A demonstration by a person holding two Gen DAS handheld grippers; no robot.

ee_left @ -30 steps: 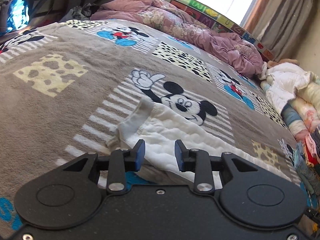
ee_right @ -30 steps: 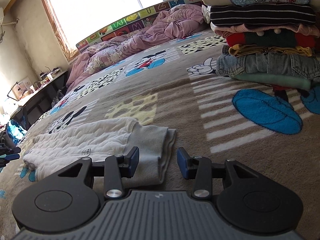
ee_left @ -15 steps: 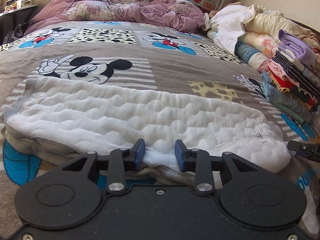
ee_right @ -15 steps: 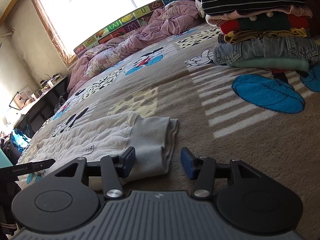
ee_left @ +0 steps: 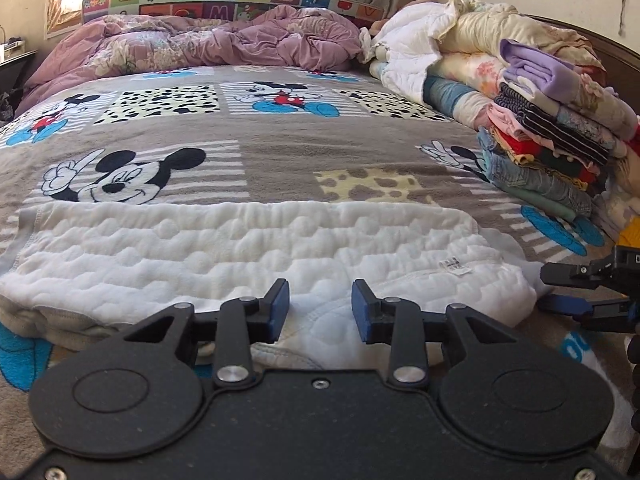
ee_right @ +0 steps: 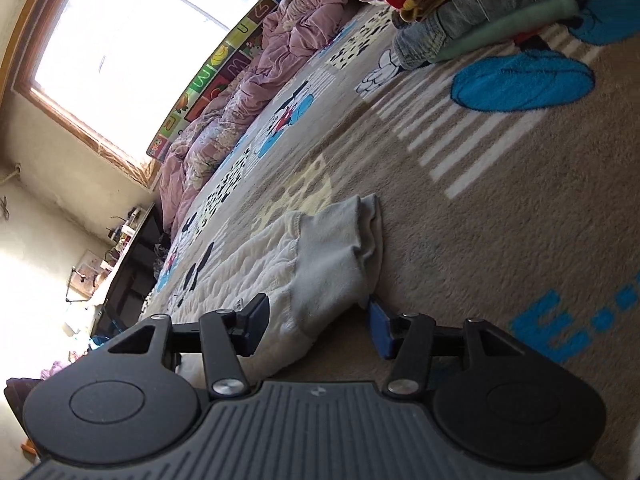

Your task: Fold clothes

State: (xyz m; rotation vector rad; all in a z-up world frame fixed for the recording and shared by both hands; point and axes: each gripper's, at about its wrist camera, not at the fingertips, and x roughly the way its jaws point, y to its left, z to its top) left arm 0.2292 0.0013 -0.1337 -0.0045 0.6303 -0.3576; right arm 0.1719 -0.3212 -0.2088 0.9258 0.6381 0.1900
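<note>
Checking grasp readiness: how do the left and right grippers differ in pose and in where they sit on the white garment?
The left gripper is held level; the right gripper is rolled, its view strongly tilted. The left one faces the long side of the white garment, its jaws over quilted fabric; the right one is at the garment's end, its jaws straddling the grey cuff. The right one is spread wider. Both are open and grip nothing yet.
</note>
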